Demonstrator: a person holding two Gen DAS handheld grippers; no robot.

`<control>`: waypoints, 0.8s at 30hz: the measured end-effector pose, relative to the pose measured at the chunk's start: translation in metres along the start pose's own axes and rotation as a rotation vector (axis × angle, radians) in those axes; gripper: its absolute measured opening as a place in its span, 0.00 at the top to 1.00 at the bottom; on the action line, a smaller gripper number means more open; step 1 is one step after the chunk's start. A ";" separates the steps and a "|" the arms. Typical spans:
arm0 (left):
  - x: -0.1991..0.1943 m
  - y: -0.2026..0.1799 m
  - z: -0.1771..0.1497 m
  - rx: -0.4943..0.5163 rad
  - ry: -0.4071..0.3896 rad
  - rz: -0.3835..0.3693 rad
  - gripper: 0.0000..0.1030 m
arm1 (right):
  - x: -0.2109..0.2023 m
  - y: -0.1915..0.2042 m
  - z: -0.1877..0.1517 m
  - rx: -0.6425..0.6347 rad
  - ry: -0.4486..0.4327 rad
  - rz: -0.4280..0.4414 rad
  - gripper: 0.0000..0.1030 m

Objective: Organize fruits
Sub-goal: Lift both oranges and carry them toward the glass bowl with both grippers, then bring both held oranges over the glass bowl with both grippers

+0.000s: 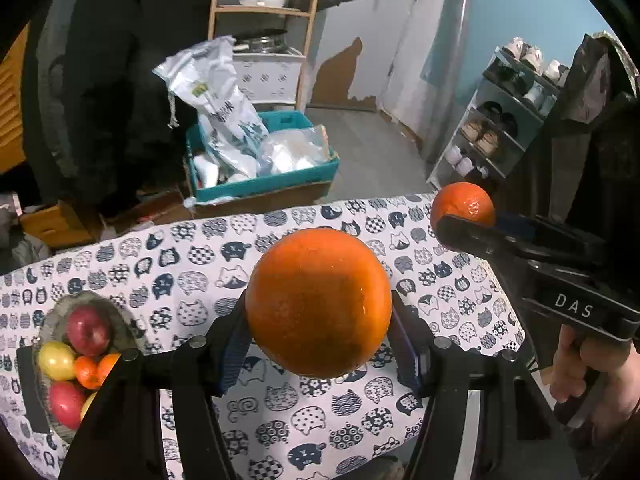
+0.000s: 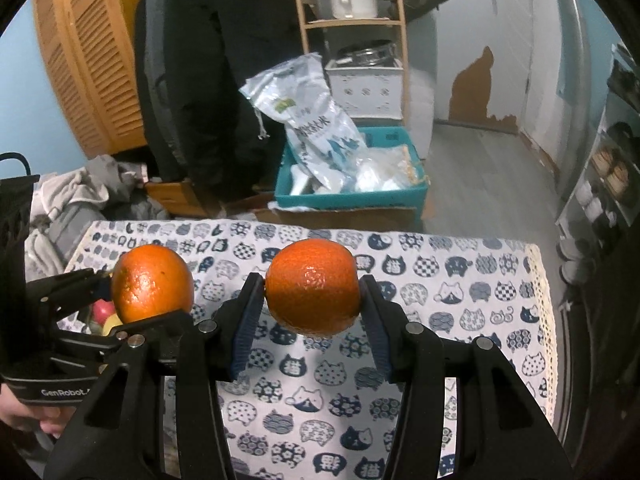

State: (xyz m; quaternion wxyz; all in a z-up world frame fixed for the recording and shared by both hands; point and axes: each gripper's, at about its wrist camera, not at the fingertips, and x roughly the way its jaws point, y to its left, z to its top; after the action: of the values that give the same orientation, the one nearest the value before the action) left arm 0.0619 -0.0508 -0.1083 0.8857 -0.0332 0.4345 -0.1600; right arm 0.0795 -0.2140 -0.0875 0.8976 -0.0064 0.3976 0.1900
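Two oranges aloft, fruit bowl off to the left.

The left hand-held gripper [image 1: 320, 316] clamps the larger orange [image 1: 318, 304]; the right hand-held gripper [image 2: 314, 300] grips the smaller orange [image 2: 313, 287], both clear above the cat-print tabletop [image 2: 440, 300]. The bowl [image 1: 54, 312] of apples and citrus sits down-left, nearer the left hand, so that one likely delivers first.

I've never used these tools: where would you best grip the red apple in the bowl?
Across the red apple's round middle, coming from above: it sits at the top of the pile in the bowl, its upper half exposed, while the yellow fruit crowds its lower side.
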 end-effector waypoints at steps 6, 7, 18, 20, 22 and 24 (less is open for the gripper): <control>-0.021 0.020 -0.003 -0.031 -0.029 0.003 0.38 | -0.001 0.024 0.009 -0.031 -0.012 0.026 0.53; -0.024 0.024 -0.004 -0.038 -0.035 0.005 0.38 | -0.001 0.030 0.011 -0.038 -0.014 0.030 0.53; -0.051 0.070 -0.015 -0.106 -0.065 0.032 0.38 | 0.015 0.084 0.022 -0.100 -0.005 0.093 0.53; -0.055 0.079 -0.018 -0.126 -0.065 0.037 0.38 | 0.022 0.094 0.024 -0.106 0.004 0.113 0.53; -0.056 0.088 -0.021 -0.144 -0.065 0.042 0.38 | 0.029 0.102 0.024 -0.108 0.016 0.140 0.53; -0.057 0.095 -0.023 -0.156 -0.064 0.050 0.38 | 0.036 0.109 0.024 -0.105 0.031 0.154 0.53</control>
State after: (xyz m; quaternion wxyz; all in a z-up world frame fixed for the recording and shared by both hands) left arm 0.0357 0.0588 -0.0980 0.8976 -0.0964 0.4179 -0.1021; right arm 0.0807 -0.0967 -0.0815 0.8726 -0.0260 0.4002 0.2789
